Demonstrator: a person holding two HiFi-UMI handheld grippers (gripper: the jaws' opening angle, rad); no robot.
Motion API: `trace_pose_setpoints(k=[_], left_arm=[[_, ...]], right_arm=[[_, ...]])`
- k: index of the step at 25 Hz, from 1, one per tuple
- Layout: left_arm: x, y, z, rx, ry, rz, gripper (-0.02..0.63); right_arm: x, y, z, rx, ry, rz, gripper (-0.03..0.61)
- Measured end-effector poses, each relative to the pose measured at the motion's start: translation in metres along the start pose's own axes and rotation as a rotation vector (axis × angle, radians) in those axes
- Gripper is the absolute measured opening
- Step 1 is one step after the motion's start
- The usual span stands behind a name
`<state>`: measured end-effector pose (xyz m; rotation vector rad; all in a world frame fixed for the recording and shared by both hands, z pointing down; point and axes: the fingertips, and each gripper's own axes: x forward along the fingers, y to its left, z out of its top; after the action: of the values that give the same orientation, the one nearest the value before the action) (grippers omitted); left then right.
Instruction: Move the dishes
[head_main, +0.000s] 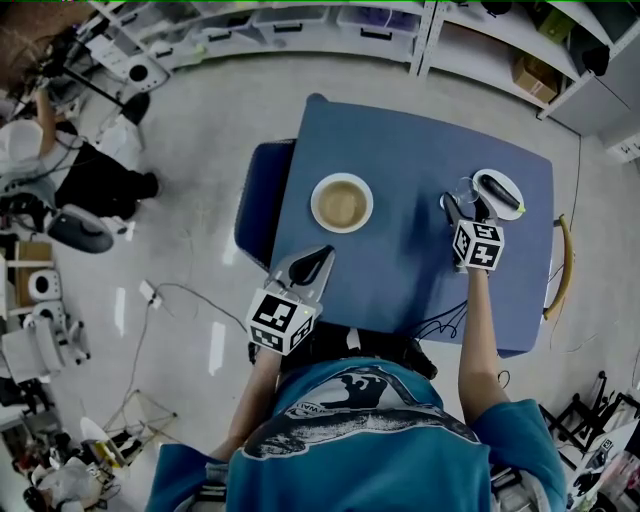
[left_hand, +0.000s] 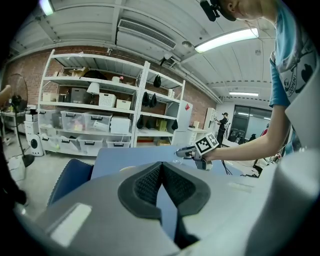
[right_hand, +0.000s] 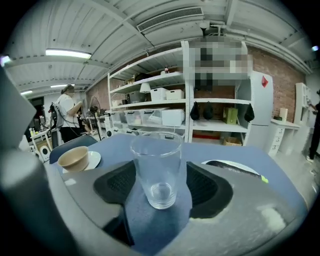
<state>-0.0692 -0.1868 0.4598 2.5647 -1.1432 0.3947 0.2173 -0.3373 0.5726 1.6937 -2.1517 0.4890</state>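
On the blue table (head_main: 400, 270) a tan bowl (head_main: 341, 203) sits on a white saucer (head_main: 318, 190) left of centre. At the far right corner lies a white plate (head_main: 481, 180) with a dark utensil (head_main: 501, 193) on it. Just left of that plate stands a clear empty glass (head_main: 463, 189). My right gripper (head_main: 465, 202) is open, and the glass (right_hand: 156, 167) stands on the table between its pads, close to both. The bowl (right_hand: 74, 158) lies to its left and the plate (right_hand: 235, 166) to its right. My left gripper (head_main: 322, 256) hovers at the near left edge, shut and empty (left_hand: 161, 165).
A blue chair (head_main: 258, 200) is tucked against the table's left side. Shelving with storage bins (head_main: 300, 25) lines the far wall. A person (head_main: 30, 140) works at far left among equipment. Cables (head_main: 440, 322) hang over the near table edge.
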Motion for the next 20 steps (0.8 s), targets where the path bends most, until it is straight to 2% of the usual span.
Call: trace_pose_setpoints(k=[2, 6, 8, 10, 15, 20], left_arm=[[-0.001, 0.0, 0.0, 0.003, 0.0, -0.004, 0.015], [-0.002, 0.005, -0.003, 0.008, -0.004, -0.011, 0.015], [-0.002, 0.009, -0.006, 0.023, 0.004, -0.014, 0.015], [-0.002, 0.013, -0.011, 0.042, 0.013, -0.017, 0.015], [-0.005, 0.026, -0.024, 0.081, 0.024, -0.039, 0.015], [-0.012, 0.033, -0.042, 0.08, 0.062, -0.07, 0.015]], right_arm=[[-0.008, 0.0, 0.0, 0.039, 0.002, -0.028, 0.37], [-0.043, 0.02, -0.002, 0.083, -0.035, -0.058, 0.379], [-0.06, 0.04, -0.012, 0.085, -0.036, -0.038, 0.379], [-0.069, 0.068, -0.024, 0.088, -0.018, 0.023, 0.373], [-0.062, 0.147, -0.036, 0.131, 0.017, 0.215, 0.273], [-0.034, 0.218, -0.03, 0.288, 0.052, 0.367, 0.261]])
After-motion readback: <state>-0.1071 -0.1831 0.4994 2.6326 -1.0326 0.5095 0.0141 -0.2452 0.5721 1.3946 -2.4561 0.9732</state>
